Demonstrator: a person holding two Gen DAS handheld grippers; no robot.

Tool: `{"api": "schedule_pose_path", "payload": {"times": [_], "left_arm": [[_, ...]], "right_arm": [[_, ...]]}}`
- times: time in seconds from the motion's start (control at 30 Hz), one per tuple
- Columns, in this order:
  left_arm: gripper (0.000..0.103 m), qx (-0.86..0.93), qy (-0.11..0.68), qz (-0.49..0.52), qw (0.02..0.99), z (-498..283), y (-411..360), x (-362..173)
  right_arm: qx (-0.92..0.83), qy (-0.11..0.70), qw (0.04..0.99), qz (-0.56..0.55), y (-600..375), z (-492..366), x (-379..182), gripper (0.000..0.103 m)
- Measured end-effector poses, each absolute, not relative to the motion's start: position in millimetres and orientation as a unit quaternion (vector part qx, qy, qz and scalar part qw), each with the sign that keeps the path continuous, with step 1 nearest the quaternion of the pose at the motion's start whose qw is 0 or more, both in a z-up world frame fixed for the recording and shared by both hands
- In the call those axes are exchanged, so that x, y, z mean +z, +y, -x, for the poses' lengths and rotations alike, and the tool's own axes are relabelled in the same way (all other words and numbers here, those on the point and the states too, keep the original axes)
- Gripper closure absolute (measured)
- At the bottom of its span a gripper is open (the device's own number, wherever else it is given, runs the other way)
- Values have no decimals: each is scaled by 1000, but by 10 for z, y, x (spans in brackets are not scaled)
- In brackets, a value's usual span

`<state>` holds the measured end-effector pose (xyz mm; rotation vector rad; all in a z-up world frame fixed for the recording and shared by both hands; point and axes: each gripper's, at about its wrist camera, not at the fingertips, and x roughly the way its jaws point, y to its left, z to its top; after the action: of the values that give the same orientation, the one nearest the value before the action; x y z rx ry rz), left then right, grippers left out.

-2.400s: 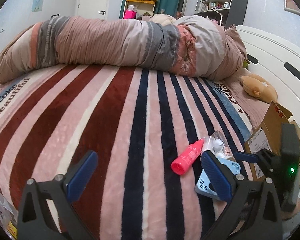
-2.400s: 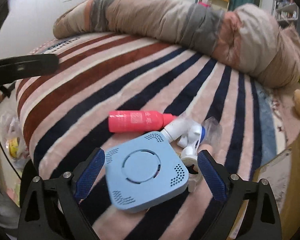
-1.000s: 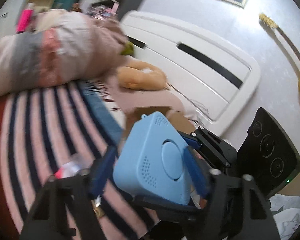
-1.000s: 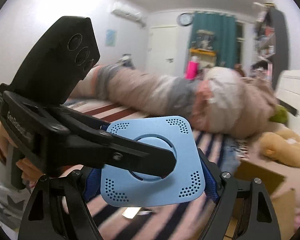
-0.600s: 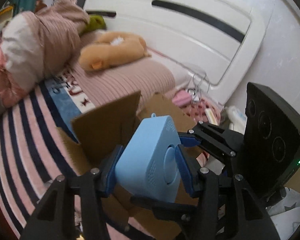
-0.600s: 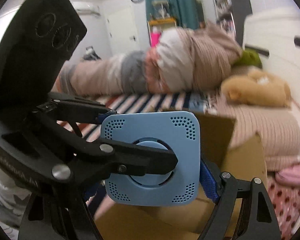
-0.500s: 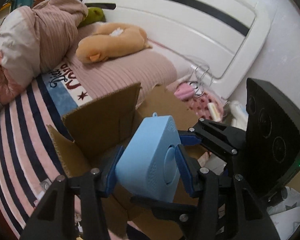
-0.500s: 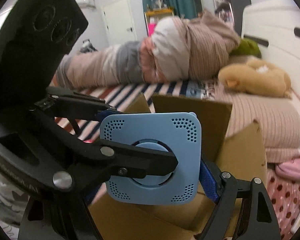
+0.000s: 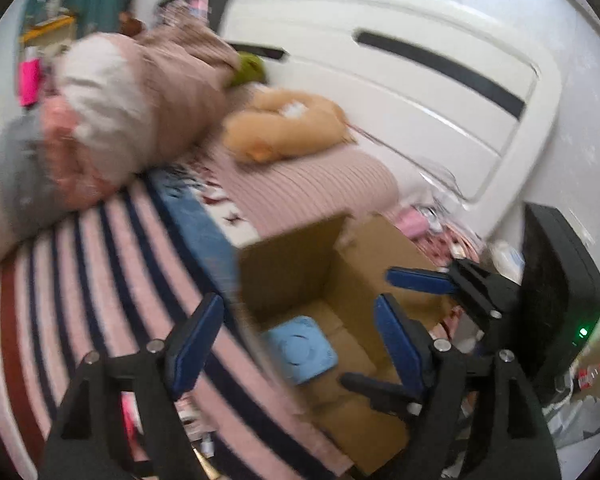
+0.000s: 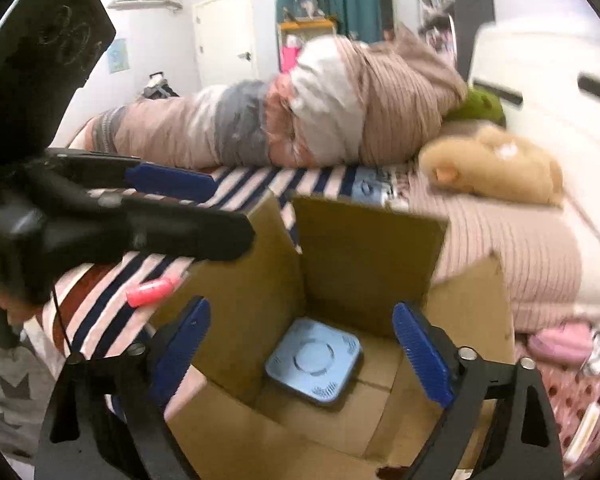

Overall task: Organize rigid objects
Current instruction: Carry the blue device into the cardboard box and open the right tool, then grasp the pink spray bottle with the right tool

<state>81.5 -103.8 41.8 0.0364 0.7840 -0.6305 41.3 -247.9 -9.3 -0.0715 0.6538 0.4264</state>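
The light blue square device [image 10: 313,360] lies flat on the floor of the open cardboard box [image 10: 364,248], free of both grippers; in the left wrist view the device [image 9: 302,349] shows between the left fingers, far below them. My right gripper [image 10: 300,354] hangs above the box, its jaws opening with nothing held. My left gripper [image 9: 296,340] is over the box's left edge, jaws opening and empty; in the right wrist view the left gripper [image 10: 204,208] crosses at upper left. A pink bottle [image 10: 150,290] lies on the striped blanket [image 10: 96,300] left of the box.
The box [image 9: 364,304] stands by the bed's edge with its flaps up. A tan plush toy [image 10: 496,168] lies on the pink pillow behind it, and a rolled quilt [image 10: 300,112] runs along the far side. A white headboard [image 9: 400,80] stands at the right.
Both grippers held the blue device above the box; both have let go and it has dropped to the box floor. The left gripper has swung away to the left.
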Motion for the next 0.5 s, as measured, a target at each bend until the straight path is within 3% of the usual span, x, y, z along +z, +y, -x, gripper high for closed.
{"api": "schedule_pose_path", "payload": {"times": [0.3,0.47,0.5], "left_arm": [[20,-138,323,30,936,-420,373,397],[19,-70,329,57,940,-292,1050,15],[19,-63,331,59,940,-279,1136,-58]], "right_arm": [[327,289,898,59,-1523,-238,247,4],[374,323,866,72,-785,-315,13,7],[386,341,854,68,-630,-363,-113,12]]}}
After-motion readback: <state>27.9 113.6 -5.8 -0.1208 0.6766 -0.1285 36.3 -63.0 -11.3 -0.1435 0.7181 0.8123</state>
